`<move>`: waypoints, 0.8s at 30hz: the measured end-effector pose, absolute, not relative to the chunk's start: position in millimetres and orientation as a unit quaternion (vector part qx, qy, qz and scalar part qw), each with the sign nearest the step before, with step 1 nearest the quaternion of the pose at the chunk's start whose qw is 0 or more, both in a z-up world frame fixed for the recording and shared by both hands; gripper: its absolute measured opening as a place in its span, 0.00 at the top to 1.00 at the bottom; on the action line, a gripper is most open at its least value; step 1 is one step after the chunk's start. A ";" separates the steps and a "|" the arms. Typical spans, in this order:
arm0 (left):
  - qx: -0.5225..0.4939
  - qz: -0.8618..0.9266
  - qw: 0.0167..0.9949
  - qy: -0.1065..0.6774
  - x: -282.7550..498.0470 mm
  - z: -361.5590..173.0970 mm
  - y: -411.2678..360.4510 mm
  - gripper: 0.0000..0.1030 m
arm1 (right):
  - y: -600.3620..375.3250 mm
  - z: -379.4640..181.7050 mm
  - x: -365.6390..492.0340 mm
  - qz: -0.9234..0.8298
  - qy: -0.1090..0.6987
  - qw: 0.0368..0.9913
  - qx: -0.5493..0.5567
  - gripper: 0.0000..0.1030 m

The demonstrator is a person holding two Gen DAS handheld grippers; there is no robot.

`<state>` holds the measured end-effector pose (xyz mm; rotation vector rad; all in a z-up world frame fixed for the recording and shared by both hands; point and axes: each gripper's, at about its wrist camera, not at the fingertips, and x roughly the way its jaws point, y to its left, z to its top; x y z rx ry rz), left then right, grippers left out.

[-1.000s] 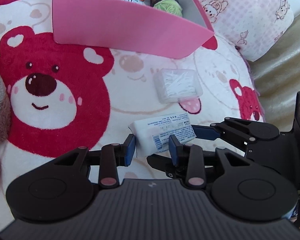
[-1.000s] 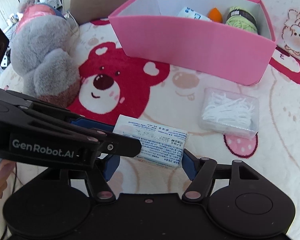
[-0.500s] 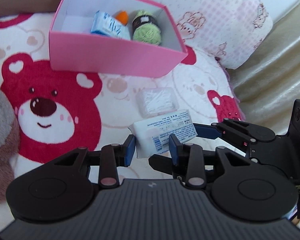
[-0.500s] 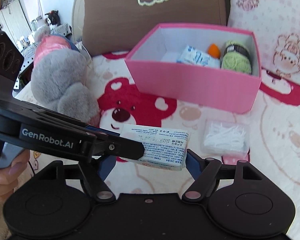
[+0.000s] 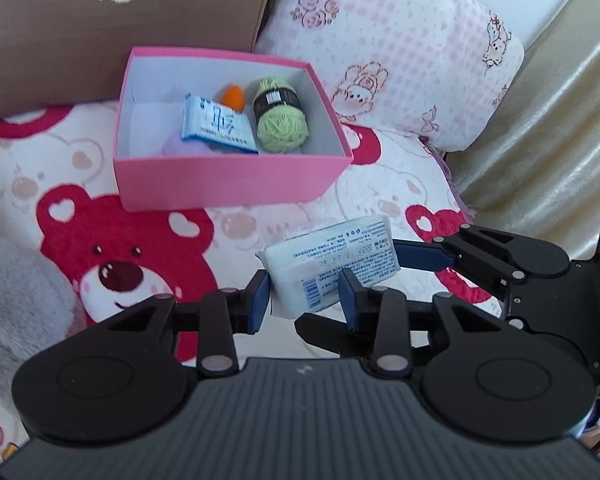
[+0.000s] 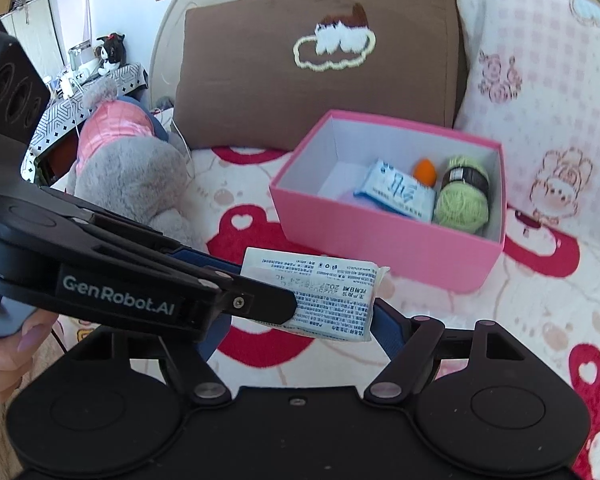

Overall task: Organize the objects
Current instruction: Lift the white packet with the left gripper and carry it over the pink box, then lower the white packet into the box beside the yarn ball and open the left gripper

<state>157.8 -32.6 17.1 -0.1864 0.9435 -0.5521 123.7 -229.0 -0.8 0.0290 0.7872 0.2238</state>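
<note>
A white tissue pack (image 5: 332,256) (image 6: 332,292) hangs in the air above the bear blanket, short of the pink box (image 5: 228,184) (image 6: 380,248). My left gripper (image 5: 304,296) is shut across its narrow side, and its jaws are easing slightly. My right gripper (image 6: 302,322) spans the pack's length. One blue finger (image 5: 420,258) touches the right end, the other contact is hidden, and these jaws are opening. Inside the box lie a blue-and-white pack (image 5: 216,124), a green yarn ball (image 5: 282,128) and an orange object (image 5: 234,96).
A brown cushion (image 6: 320,80) and a pink checked pillow (image 5: 400,52) stand behind the box. A grey plush toy (image 6: 136,176) lies on the left. A gold curtain (image 5: 540,140) hangs to the right. A hand (image 6: 4,360) grips the left gripper's handle.
Both grippers have risen together with the tissue pack off the blanket. The box's inside has come into full view, and the clear box of cotton swabs has dropped out of sight.
</note>
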 end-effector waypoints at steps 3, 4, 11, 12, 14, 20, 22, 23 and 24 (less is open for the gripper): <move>-0.087 -0.258 0.853 0.446 163.5 25.3 -31.1 0.65 | -227.0 6.9 128.4 0.106 0.374 0.921 0.013 0.22; -0.086 -0.257 0.854 0.443 165.8 27.6 -30.9 0.64 | -226.5 9.2 130.3 0.105 0.371 0.923 0.013 0.22; -0.100 -0.255 0.860 0.431 190.8 41.8 -30.9 0.64 | -235.0 24.1 152.6 0.099 0.354 0.930 0.009 0.22; -0.101 -0.255 0.862 0.427 194.6 44.9 -31.4 0.64 | -237.3 27.0 156.6 0.099 0.351 0.931 0.010 0.22; -0.101 -0.253 0.867 0.418 203.3 52.0 -32.9 0.64 | -242.0 32.8 165.7 0.099 0.344 0.933 0.012 0.22; -0.099 -0.256 0.873 0.403 241.8 70.6 -36.3 0.64 | -259.1 44.0 201.2 0.093 0.331 0.938 0.047 0.22; -0.103 -0.257 0.875 0.398 254.2 71.4 -37.2 0.64 | -266.3 44.0 213.9 0.093 0.330 0.937 0.060 0.22; -0.107 -0.255 0.875 0.397 260.5 70.4 -37.0 0.64 | -268.7 42.9 220.0 0.094 0.330 0.937 0.063 0.22; -0.113 -0.252 0.875 0.399 266.9 68.4 -36.5 0.64 | -270.6 40.9 226.4 0.094 0.331 0.937 0.067 0.22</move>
